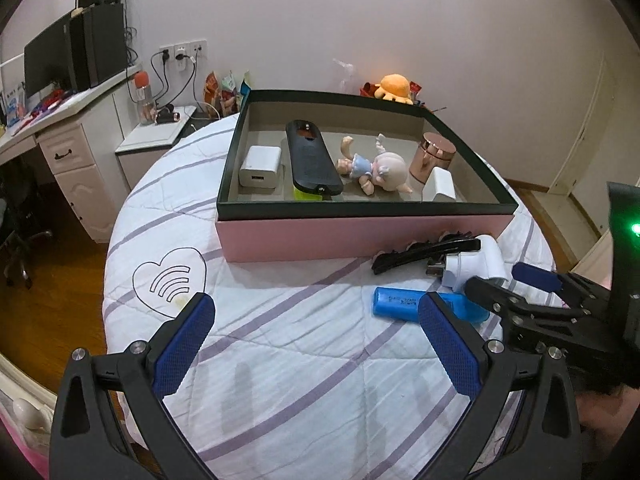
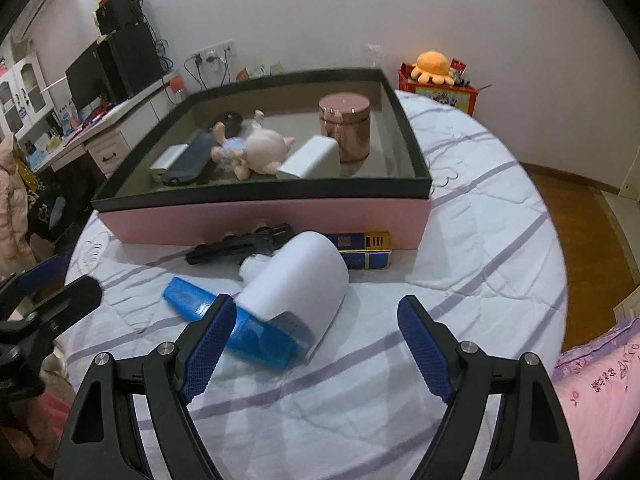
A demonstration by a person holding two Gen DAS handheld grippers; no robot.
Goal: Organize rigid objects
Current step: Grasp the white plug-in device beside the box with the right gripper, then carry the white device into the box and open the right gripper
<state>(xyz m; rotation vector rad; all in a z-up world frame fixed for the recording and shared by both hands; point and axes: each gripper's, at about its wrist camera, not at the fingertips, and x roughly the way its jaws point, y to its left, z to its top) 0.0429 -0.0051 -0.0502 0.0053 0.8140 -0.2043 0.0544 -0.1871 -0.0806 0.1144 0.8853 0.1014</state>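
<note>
A pink box with a dark rim (image 1: 360, 236) (image 2: 260, 216) stands on the bed. It holds white chargers (image 1: 256, 168), a black remote (image 1: 312, 158), a doll (image 1: 372, 166) (image 2: 256, 148) and a rose-gold jar (image 1: 434, 156) (image 2: 346, 126). In front of it lie a white plug adapter (image 1: 476, 266) (image 2: 300, 276), a blue case (image 1: 400, 302) (image 2: 236, 324), a black hair clip (image 1: 424, 254) (image 2: 236, 246) and a blue-and-gold lighter box (image 2: 364, 250). My left gripper (image 1: 316, 344) is open and empty over the quilt. My right gripper (image 2: 316, 348) (image 1: 504, 280) is open, its fingers either side of the adapter's near end.
The round bed has a white quilt with purple stripes (image 1: 300, 360). A desk with a monitor (image 1: 52, 60) and a nightstand (image 1: 156, 132) stand at the left. An orange plush (image 2: 434, 64) sits on a red box behind the bed. Wooden floor (image 2: 580, 216) lies at the right.
</note>
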